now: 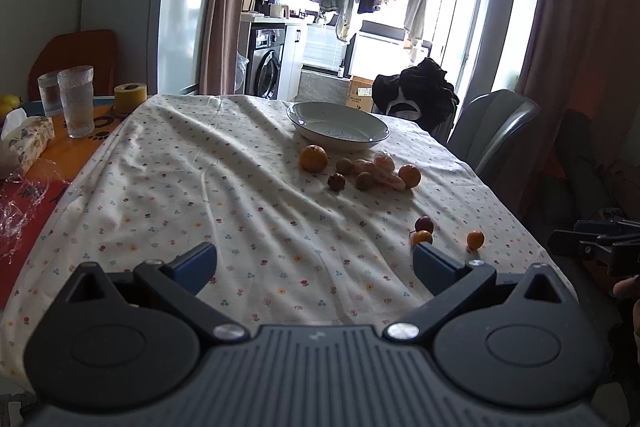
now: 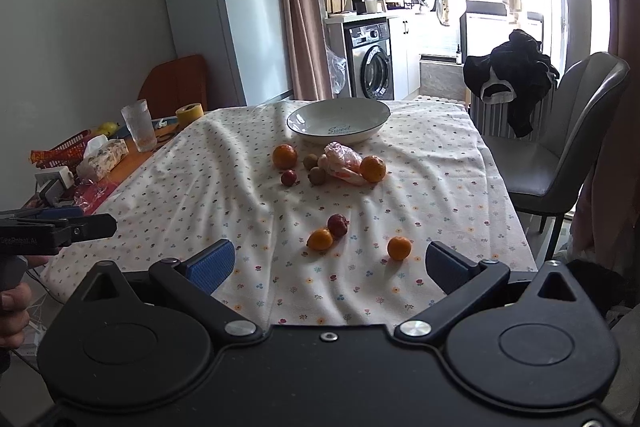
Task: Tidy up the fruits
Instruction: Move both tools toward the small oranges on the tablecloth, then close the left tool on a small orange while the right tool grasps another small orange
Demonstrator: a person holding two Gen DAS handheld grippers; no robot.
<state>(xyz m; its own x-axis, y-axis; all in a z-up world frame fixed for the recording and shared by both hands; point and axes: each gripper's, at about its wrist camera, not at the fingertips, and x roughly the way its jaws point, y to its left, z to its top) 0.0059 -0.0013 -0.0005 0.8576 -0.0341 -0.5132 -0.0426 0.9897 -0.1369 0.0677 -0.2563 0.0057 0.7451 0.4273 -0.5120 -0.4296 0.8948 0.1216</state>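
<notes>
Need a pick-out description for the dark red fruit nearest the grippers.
Start at the white ceramic bowl on the floral tablecloth, then come past the fruit cluster to the three near fruits. It is the dark red round fruit, touching a small orange fruit; its two neighbours are orange.

The cloth (image 2: 420,187) is cream with small red, blue and yellow flowers. The plate (image 2: 338,120) is white, dark-rimmed, with blue script. Oranges (image 2: 285,156) are orange, one plum (image 2: 338,225) dark red. The pads (image 2: 211,264) are blue.
</notes>
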